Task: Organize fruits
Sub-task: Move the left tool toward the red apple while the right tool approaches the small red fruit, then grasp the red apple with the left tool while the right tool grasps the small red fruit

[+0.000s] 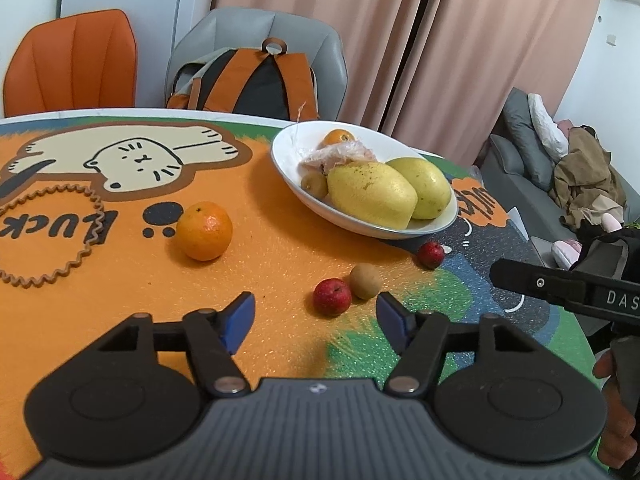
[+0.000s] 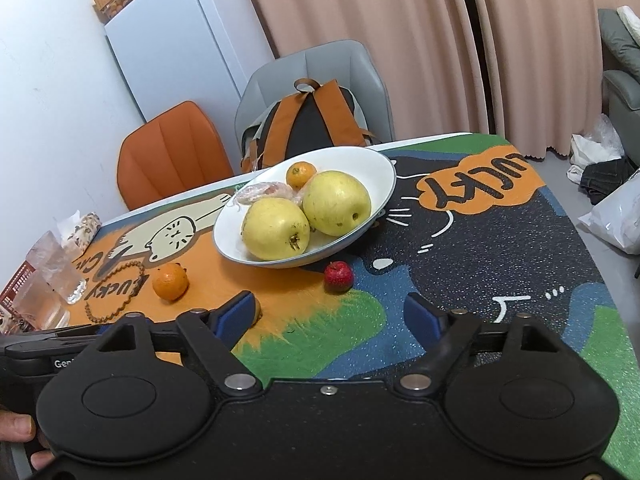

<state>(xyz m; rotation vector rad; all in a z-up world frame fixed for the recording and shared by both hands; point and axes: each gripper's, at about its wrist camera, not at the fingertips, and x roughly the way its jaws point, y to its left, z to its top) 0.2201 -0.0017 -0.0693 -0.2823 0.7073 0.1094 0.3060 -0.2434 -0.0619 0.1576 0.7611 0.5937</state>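
A white bowl (image 1: pixel 288 168) (image 2: pixel 380 168) on the patterned mat holds two big yellow fruits (image 1: pixel 370 194) (image 2: pixel 276 229), a small orange (image 1: pixel 338 137) (image 2: pixel 300 173), a small brown fruit (image 1: pixel 314 184) and a plastic-wrapped item (image 1: pixel 340 154). Loose on the mat lie an orange (image 1: pixel 204 231) (image 2: pixel 170 281), a red fruit (image 1: pixel 332 297), a brown round fruit (image 1: pixel 365 281) and a second red fruit (image 1: pixel 431 255) (image 2: pixel 338 277). My left gripper (image 1: pixel 316 314) is open and empty, just short of the near red and brown fruits. My right gripper (image 2: pixel 332 312) is open and empty, short of the second red fruit.
A brown bead loop (image 1: pixel 60 232) (image 2: pixel 116 294) lies at the mat's left. Clear glasses (image 2: pixel 52 268) and a tissue pack (image 2: pixel 82 228) stand at the far left. Behind the table are an orange chair (image 1: pixel 72 64) and a grey chair with a backpack (image 1: pixel 256 80).
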